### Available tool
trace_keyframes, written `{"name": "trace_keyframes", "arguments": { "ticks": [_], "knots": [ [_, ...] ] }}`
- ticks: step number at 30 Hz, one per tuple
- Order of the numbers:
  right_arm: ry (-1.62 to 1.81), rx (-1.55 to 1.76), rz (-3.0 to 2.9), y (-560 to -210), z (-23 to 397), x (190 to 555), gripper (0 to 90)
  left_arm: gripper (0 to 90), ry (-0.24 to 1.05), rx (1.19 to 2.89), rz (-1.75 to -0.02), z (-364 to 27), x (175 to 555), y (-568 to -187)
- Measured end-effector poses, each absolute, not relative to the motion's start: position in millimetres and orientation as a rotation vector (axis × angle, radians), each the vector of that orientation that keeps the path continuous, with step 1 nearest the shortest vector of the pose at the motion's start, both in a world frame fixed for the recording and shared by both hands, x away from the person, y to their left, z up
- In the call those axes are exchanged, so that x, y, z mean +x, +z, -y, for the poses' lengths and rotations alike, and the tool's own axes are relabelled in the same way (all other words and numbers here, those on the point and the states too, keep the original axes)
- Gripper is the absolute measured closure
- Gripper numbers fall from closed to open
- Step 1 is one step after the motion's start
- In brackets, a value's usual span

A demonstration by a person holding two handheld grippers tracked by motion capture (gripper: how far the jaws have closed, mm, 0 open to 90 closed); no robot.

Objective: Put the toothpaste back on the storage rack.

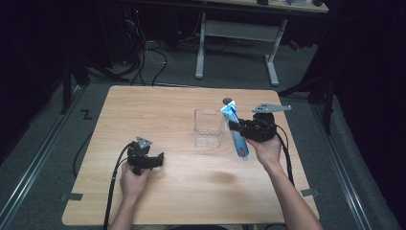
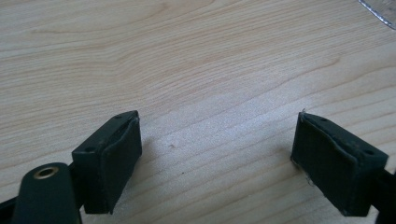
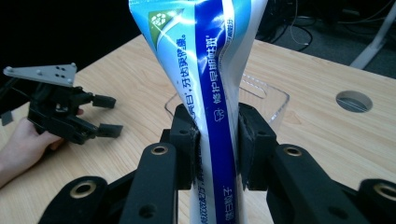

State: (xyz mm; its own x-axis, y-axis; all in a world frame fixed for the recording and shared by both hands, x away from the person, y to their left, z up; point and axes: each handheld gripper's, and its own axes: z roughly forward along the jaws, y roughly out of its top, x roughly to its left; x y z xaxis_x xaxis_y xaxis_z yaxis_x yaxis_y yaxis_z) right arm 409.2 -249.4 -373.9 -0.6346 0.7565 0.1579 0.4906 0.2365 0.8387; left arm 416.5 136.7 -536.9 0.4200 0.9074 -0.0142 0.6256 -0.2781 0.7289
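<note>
— Step in hand, by the look of it: getting the toothpaste tube [image 1: 236, 132] into the clear plastic holder [image 1: 208, 128]. Best done how?

— Slowly. Held in the right gripper [image 3: 215, 140], jaws clamped on the tube's middle, squeezing it narrow there. Tube lifted off the table [image 1: 143, 115], tilted, just to the right of the holder and near its rim. Should be swung over the opening, stood upright, lower end aimed inside, then lowered before letting go.

— Anything likely to go wrong?

— Light holder, probably easy to knock over or push along. Better not to bump the wall with the tube's end. Could be steadied by the left gripper [image 2: 217, 163] if needed.

— And that one now?

— Jaws spread wide, nothing between them, low over bare wood, well apart from the holder, toward the front left of the table.

— Look of the tube?

— Soft, flat-sided, white and light blue with a dark blue band down the length, white lettering, a small green mark near the wide crimped end, dark cap at one end in the high view.
</note>
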Motion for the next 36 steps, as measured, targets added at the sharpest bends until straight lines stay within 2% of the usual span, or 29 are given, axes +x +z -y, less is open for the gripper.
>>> {"name": "trace_keyframes", "arguments": {
  "ticks": [36],
  "knots": [
    [1.433, 1.083, -2.200, -344, 211, 445, 70.9, 16.2, 0.543, 2.009, -1.296, -137, 417, -537]
  ]
}}
